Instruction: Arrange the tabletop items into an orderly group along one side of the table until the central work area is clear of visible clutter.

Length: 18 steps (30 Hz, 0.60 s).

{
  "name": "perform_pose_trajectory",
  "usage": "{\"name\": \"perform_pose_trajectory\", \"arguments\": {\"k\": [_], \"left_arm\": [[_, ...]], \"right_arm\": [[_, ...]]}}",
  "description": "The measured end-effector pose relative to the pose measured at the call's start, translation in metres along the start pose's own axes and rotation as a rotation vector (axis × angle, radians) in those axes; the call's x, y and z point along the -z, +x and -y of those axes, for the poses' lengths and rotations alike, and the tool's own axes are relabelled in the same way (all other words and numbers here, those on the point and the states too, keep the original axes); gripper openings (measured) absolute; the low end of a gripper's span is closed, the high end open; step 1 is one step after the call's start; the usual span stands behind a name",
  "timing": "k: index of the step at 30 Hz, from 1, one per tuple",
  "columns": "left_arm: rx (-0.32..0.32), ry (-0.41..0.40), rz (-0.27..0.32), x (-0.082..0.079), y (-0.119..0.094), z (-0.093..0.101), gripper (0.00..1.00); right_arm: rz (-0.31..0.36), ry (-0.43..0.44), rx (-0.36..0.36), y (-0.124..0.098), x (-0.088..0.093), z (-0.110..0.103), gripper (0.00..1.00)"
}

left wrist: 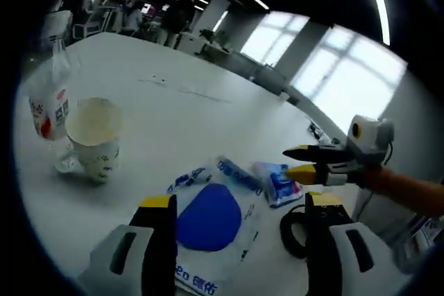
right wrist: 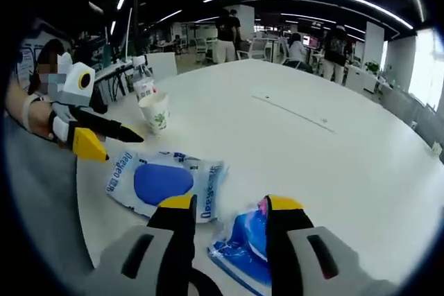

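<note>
You are holding your left tool (left wrist: 239, 202) low over the white desk (left wrist: 180, 102), its jaws standing apart with nothing between them. Just ahead of them the big packet (left wrist: 208, 220) with the blue oval is lying flat on the desk, partly passing behind the left jaw. A black cable loop (left wrist: 291, 230) is lying beside the right jaw. Further off to the left, the paper cup (left wrist: 96, 136) is standing upright, and the clear bottle (left wrist: 48, 98) is standing just behind it, close enough that you cannot tell whether they are touching.

Your right tool (right wrist: 229, 206) is hovering over the small blue pouch (right wrist: 246, 244), which is lying on the desk between and just below its open jaws; whether the jaws are touching it is not clear. In the left gripper view that tool (left wrist: 295, 162) is reaching in from the right, its tips at the pouch (left wrist: 277, 181), which is lying just beside the packet.

In the right gripper view the packet (right wrist: 163, 181) is lying left of the pouch, the left tool (right wrist: 118, 145) is pointing over its far edge, and the cup (right wrist: 154, 112) is standing beyond. People are standing in the background.
</note>
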<state>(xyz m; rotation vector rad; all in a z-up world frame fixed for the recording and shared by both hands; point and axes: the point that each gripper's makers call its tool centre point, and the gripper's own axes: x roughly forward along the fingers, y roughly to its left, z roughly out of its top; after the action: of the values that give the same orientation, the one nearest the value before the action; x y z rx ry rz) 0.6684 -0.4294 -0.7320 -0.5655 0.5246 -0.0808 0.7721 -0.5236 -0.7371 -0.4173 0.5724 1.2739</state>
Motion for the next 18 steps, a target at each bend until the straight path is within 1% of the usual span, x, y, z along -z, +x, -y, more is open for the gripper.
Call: {"name": "perform_pose_trajectory", "arguments": {"k": [3,5,6,10,14,18], "left_arm": [[-0.040,-0.008,-0.007,0.002,-0.011,-0.015,0.72],[-0.057,-0.014,-0.008,0.004,-0.016,-0.018,0.71],[-0.064,-0.020,-0.008,0.005,-0.019,-0.023,0.71],[-0.077,-0.046,-0.023,0.012,-0.027,-0.030,0.66],[-0.095,-0.062,-0.029,0.018,-0.033,-0.039,0.65],[-0.113,-0.079,-0.051,0.026,-0.039,-0.046,0.61]], "right_arm": [[-0.010,-0.012,-0.033,0.009,-0.003,-0.008,0.36],[-0.021,-0.026,-0.052,0.015,-0.003,-0.011,0.35],[-0.032,-0.028,-0.061,0.018,-0.002,-0.013,0.35],[-0.054,-0.037,-0.086,0.025,0.001,-0.018,0.34],[-0.072,-0.045,-0.106,0.031,0.001,-0.021,0.33],[-0.075,-0.047,-0.114,0.032,0.000,-0.024,0.31]]}}
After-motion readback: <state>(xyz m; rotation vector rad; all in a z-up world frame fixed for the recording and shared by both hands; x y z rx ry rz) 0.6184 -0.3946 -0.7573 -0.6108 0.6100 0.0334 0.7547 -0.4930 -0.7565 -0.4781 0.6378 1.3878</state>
